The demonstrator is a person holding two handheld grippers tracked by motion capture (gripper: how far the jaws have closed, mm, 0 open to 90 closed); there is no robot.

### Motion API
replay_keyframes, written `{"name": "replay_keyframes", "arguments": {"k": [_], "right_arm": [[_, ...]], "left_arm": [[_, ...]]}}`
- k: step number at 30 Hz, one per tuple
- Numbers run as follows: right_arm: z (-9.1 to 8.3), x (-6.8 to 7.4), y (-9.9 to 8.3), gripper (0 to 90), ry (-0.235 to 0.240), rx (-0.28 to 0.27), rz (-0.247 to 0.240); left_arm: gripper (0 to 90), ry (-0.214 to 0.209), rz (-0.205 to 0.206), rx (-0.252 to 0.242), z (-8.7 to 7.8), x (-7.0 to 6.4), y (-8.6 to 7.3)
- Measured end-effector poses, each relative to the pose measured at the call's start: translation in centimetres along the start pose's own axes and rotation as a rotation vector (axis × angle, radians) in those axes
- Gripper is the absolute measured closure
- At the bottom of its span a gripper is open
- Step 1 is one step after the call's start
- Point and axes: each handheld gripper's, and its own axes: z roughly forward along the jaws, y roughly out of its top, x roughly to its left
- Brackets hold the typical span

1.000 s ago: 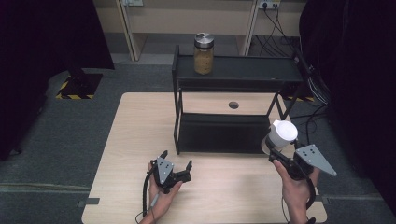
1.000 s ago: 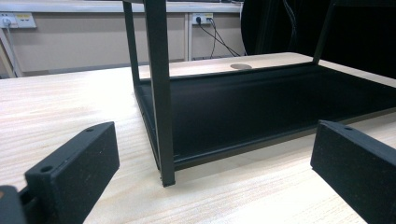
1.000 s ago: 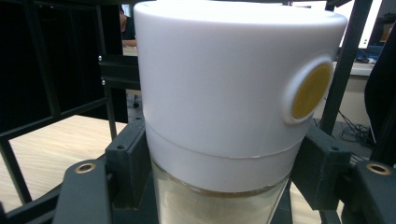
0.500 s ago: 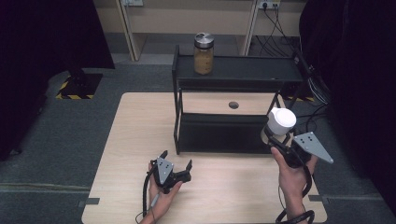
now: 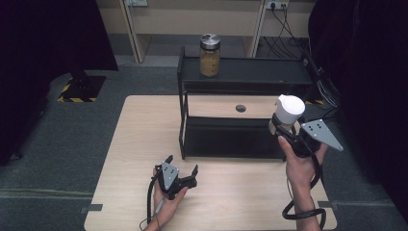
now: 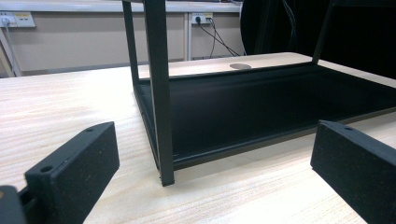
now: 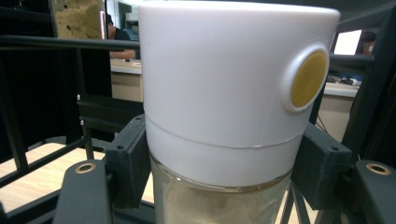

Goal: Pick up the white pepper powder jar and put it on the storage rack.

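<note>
1. White-capped jar [image 5: 287, 114] sat clamped in my right gripper [image 5: 285, 132] in the high view, lifted off the wooden table [image 5: 139, 139] at the right end of the black rack [image 5: 240, 79]; my left gripper [image 5: 182, 169] rested low on the table in front of the rack, jaws apart and empty; a second jar [image 5: 210, 55] stood on the rack's top shelf
2. Left gripper view: my jaws stood wide with nothing between them, facing a rack post [image 6: 159, 88] and the black bottom shelf [image 6: 261, 107]
3. Right gripper view: my jaws pressed both sides of the jar [image 7: 229, 98] just below its white cap, which bore a yellow spot [image 7: 308, 78]
</note>
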Motion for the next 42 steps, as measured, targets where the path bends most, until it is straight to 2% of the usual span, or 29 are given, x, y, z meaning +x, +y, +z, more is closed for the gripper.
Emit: {"name": "replay_keyframes", "arguments": {"k": [12,21,32,42], "right_arm": [[0.9,0.0,2.3,30.7,-0.013,-0.025,0.002],[1.2,-0.5,5.1,30.7,-0.019,-0.047,-0.015],[1.9,-0.7,6.3,30.7,-0.019,-0.043,-0.009],[2.9,-0.8,8.5,30.7,-0.030,-0.058,-0.022]], "left_arm": [[0.3,0.000,0.000,0.001,0.0,0.0,0.0],[0.2,-0.001,0.000,0.002,0.0,0.0,0.0],[0.3,-0.001,-0.001,0.002,0.0,0.0,0.0],[0.3,0.000,0.000,0.001,0.0,0.0,0.0]]}}
